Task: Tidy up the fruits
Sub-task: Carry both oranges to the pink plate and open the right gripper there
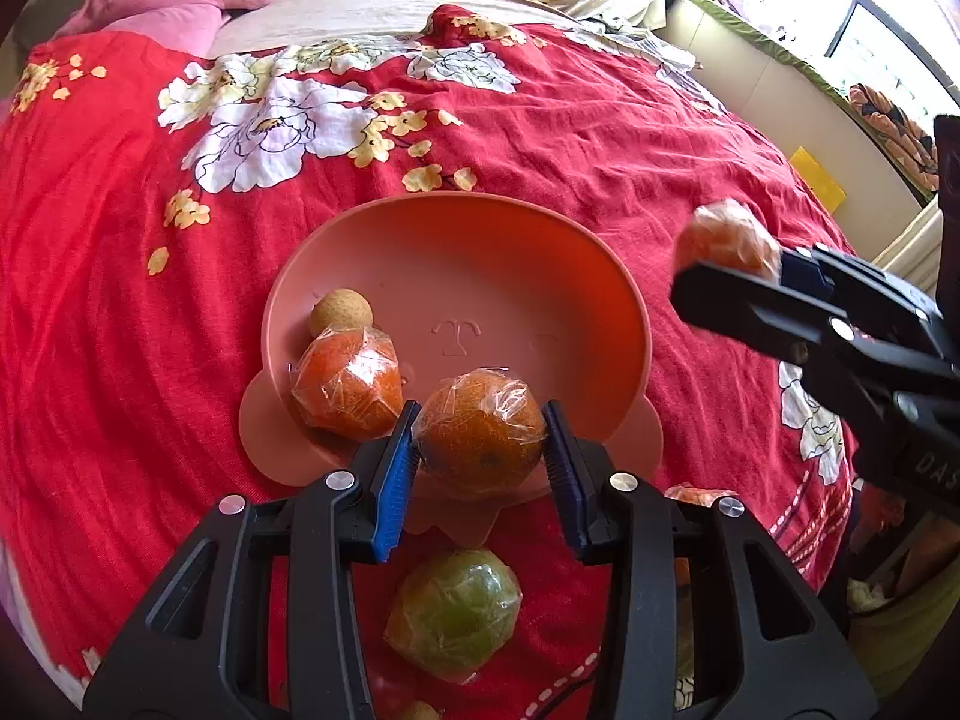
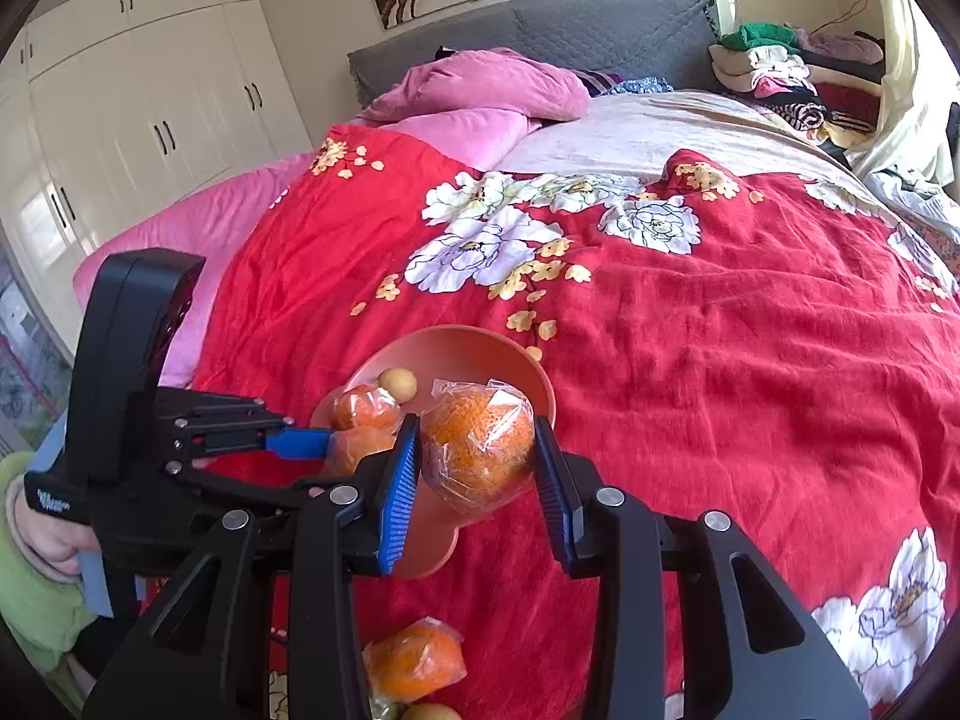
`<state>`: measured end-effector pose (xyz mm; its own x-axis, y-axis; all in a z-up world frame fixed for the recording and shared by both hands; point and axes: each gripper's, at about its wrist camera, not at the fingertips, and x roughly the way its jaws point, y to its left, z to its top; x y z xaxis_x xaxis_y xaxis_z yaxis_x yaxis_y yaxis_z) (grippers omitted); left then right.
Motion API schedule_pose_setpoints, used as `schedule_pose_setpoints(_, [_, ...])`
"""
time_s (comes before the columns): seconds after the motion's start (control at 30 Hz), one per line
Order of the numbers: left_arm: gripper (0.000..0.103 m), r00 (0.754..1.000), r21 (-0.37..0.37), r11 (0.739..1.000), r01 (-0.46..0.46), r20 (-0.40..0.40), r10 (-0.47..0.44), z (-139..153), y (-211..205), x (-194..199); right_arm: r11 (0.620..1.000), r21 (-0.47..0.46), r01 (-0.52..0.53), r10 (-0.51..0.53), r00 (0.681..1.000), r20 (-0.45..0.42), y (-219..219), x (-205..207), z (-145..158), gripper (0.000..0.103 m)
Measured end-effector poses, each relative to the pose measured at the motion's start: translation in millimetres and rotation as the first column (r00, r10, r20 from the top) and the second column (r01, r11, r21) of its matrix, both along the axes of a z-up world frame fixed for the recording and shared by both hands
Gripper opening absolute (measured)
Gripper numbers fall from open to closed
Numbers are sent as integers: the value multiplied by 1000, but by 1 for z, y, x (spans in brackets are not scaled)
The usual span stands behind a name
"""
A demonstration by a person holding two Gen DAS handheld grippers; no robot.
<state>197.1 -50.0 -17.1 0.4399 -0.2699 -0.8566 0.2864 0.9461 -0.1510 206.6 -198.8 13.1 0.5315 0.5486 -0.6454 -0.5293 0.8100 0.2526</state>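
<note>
Left gripper (image 1: 480, 450): blue pads closed against both sides of a plastic-wrapped orange (image 1: 480, 429), held over the near rim of the pink bowl (image 1: 456, 222); right gripper (image 2: 477, 462): pads likewise clamped on a second wrapped orange (image 2: 480, 450), held above the bed, at the right of the bowl in the left wrist view, over its near edge in the right wrist view; inside the bowl: one wrapped orange fruit (image 1: 347, 387) at the left wall, touching a small round tan fruit (image 1: 341, 312) just behind it; on the red flowered bedspread (image 1: 600, 138), on the near side of the bowl: a wrapped green fruit (image 1: 454, 615) below the left gripper and another wrapped orange fruit (image 2: 415, 663) below the right gripper; further back: pink pillows (image 2: 480, 90) at the grey headboard (image 2: 600, 30); at the left edge of the right wrist view: a hand (image 2: 42, 534) in a green sleeve on the left gripper handle
</note>
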Motion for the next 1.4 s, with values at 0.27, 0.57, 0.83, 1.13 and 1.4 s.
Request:
schedule_pose_setpoints(0.27, [32,1000,4,1000,1,-4,-1,-6,0,2,996,-61,-58,56,998,-37,21,22,-11,35])
schedule_pose_setpoints(0.57, [33,1000,-12,1000,0,-5,0,-9,0,3,993,-92,-77,72,996,-58,31,31,-26,35])
schedule_pose_setpoints(0.83, [33,1000,-19,1000,1,-6,-1,-9,1,3,990,-101,-97,89,992,-84,35,34,-33,35])
schedule_pose_setpoints(1.13, [33,1000,-16,1000,2,-5,-2,-9,1,3,989,-107,-99,89,992,-93,36,36,-34,36])
schedule_pose_setpoints(1.4, [33,1000,-17,1000,0,-7,0,-9,1,3,991,-98,-94,84,992,-99,34,36,-35,36])
